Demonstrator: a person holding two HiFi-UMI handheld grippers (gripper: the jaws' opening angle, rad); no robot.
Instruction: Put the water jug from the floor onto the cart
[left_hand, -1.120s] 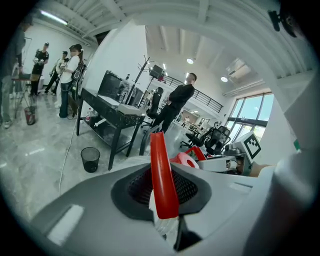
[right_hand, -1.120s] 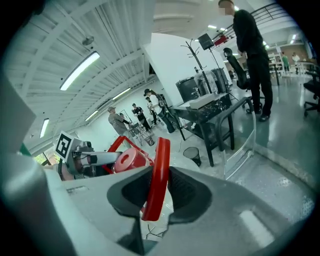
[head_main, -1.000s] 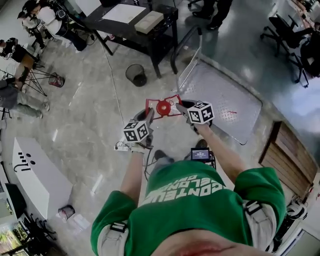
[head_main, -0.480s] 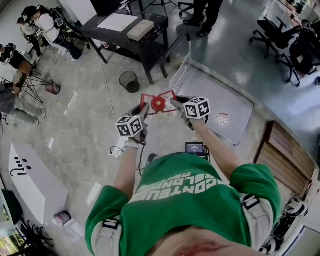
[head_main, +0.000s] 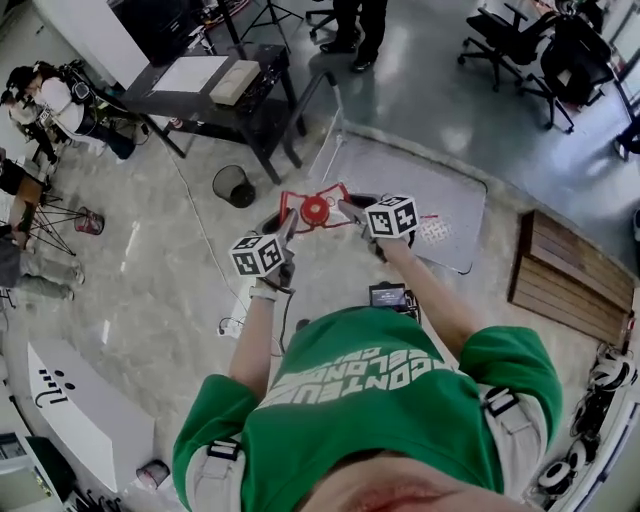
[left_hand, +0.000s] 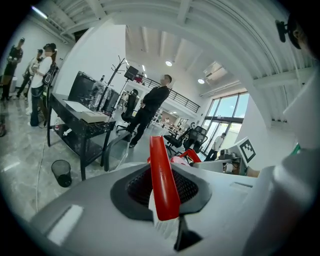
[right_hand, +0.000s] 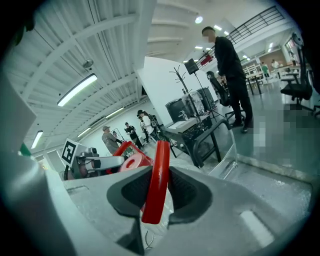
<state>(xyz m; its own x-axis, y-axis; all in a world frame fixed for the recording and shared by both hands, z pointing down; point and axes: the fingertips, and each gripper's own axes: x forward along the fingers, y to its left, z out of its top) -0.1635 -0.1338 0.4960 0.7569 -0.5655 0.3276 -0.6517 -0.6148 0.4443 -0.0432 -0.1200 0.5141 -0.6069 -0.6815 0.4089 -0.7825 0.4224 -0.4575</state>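
Water jug (head_main: 315, 209) is held up off the floor (head_main: 170, 260) between the two grippers, by the near corner of the cart (head_main: 455, 215) deck. Long axis is upright: the red cap is turned up at the head camera (body mostly hidden below it). The red handle frame (head_main: 335, 190) is spread left-right. Left gripper (head_main: 288, 230) is pinched on the frame's left bar (left_hand: 162, 175), with the pads tight on it. Right gripper (head_main: 350, 213) is pinched likewise on the right bar (right_hand: 156, 182).
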